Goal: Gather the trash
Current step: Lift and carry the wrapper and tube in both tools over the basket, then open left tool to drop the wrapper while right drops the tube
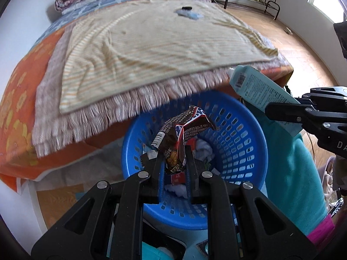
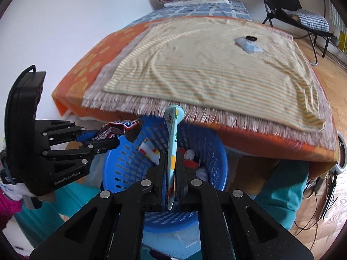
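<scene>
2 pieces of trash are in hand at once, both poised over the blue basket [image 1: 243,134] that sits on the floor just in front of the bed's fringed edge. The left gripper [image 1: 173,153] is pinching a crumpled brown wrapper [image 1: 184,127], its fingers pressed against the lower end so the wrapper's long axis runs up and away from the tips; seen from the left wrist, it hangs directly above the basket's open mouth, over scraps already lying inside. The right gripper [image 2: 172,169] is clamped on a flat light-blue tube [image 2: 172,138] that stands edge-on between its fingers, long axis pointing forward toward the bed, cap end near the fringe. In the right wrist view the tube also lies over the basket's opening, with the left gripper off to its left by the near rim. My judgement is that both items sit above the opening, so the coming move is simply to spread each pair of fingers; the wrapper looks the more centred of the 2. Well apart, 1 pale blue packet [image 2: 248,44] remains on the striped towel [image 2: 216,69].
</scene>
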Available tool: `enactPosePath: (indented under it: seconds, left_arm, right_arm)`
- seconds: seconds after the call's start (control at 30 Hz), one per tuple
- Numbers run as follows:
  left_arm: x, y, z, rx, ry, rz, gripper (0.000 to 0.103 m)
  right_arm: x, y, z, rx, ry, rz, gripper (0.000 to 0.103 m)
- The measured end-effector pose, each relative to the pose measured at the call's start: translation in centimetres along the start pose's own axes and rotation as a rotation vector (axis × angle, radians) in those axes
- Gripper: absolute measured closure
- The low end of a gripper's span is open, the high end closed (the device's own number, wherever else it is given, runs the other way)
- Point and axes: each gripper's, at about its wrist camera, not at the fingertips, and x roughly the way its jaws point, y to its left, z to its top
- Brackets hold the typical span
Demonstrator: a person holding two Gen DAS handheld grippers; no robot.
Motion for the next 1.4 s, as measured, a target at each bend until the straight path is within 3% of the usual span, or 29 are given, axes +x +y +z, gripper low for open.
enactPosePath:
  seconds: [0.6,0.73,0.83,0.93,1.03,1.1,1.4]
  left_arm:
    - [2.5,0.2,-1.7,-0.013,0.077,0.001,0.089]
    - [2.8,0.3,-1.6,-0.022,0.083,0.000,0.074]
    - [2.8,0.3,-1.6,-0.029,0.080,0.005,0.054]
    - [2.7,0.4,-1.6,-0.033,0.076,0.010,0.052]
    - [2.7,0.6,-1.6,-0.039,0.079,0.010,0.052]
    - [2.7,0.7,-1.6,-0.040,0.080,0.013,0.052]
    - [2.5,0.9,-1.4,-0.046,0.074,0.024,0.052]
  right_arm:
    - [3.5,-0.8,-1.6,0.037,0.093,-0.001,0.097]
    - [3.7,-0.9,-1.6,0.044,0.100,-0.005,0.097]
    - [4.1,-1.1,-1.7,0.048,0.119,-0.009,0.097]
    - [4.5,-1.2,-1.8,0.060,0.135,-0.008,0.096]
    - [4.7,-1.4,-1.8,0.073,0.143,-0.012,0.079]
    - [4.6,-1.6,-1.8,0.079,0.137,-0.017,0.055]
    - [4.4,-1.6,-1.1,0.072,0.132,-0.059,0.052]
